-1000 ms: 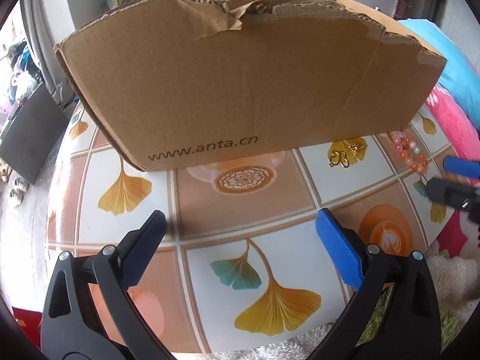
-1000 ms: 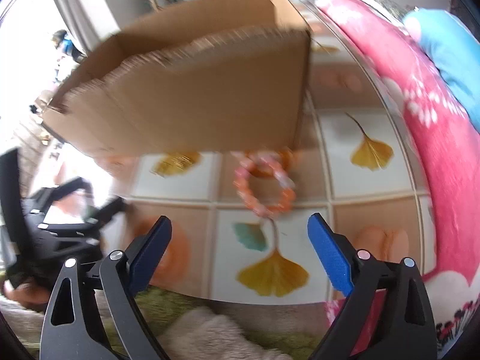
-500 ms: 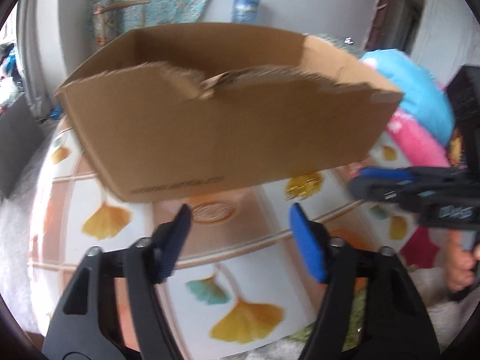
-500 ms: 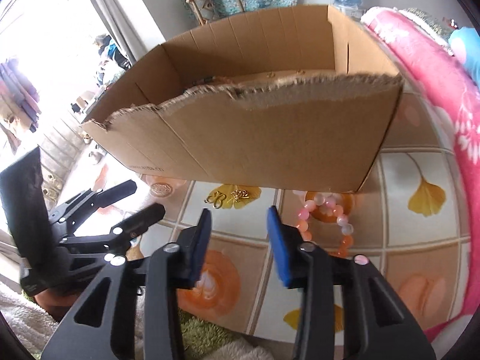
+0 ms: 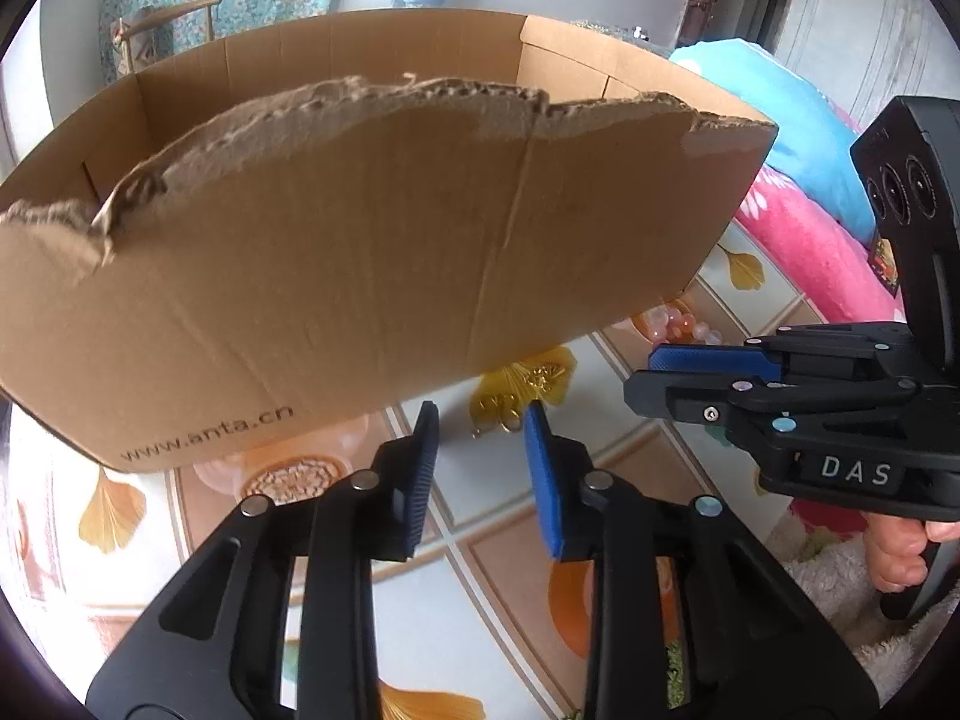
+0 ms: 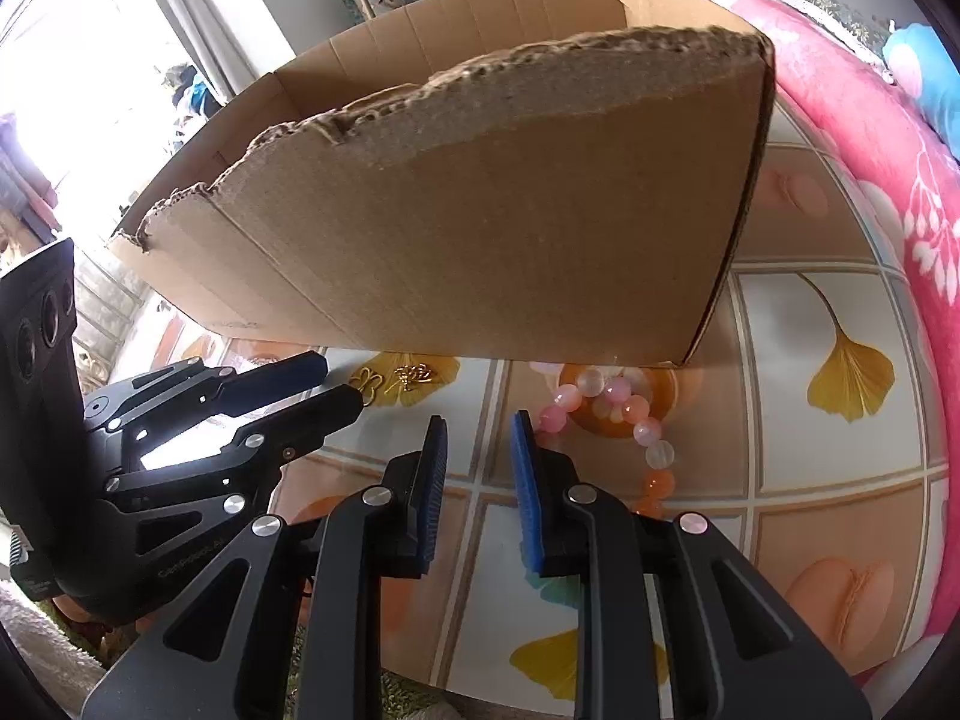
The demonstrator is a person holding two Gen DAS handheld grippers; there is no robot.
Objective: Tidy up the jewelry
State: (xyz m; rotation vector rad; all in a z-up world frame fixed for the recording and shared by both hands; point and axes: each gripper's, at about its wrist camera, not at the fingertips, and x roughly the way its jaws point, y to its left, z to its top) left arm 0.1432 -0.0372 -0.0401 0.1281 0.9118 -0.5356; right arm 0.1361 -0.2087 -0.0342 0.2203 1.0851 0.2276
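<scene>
Cardboard box (image 5: 372, 252): matt brown corrugated board, top edge torn rough and fibrous. Desk (image 6: 798, 462): smooth, glossy printed covering. Bead bracelet (image 6: 624, 414): polished, translucent beads. Gold jewelry (image 5: 516, 396): shiny metal. Left gripper (image 5: 480, 474) and right gripper (image 6: 477, 489): matt black plastic, ribbed blue pads, bright metal rivets. Blanket (image 6: 870, 138): soft pink cloth

A cardboard box (image 6: 480, 228) stands on the table (image 6: 810, 480); before it lie a bead bracelet (image 6: 624, 414) and, to its left, a small brooch (image 6: 396, 381).
</scene>
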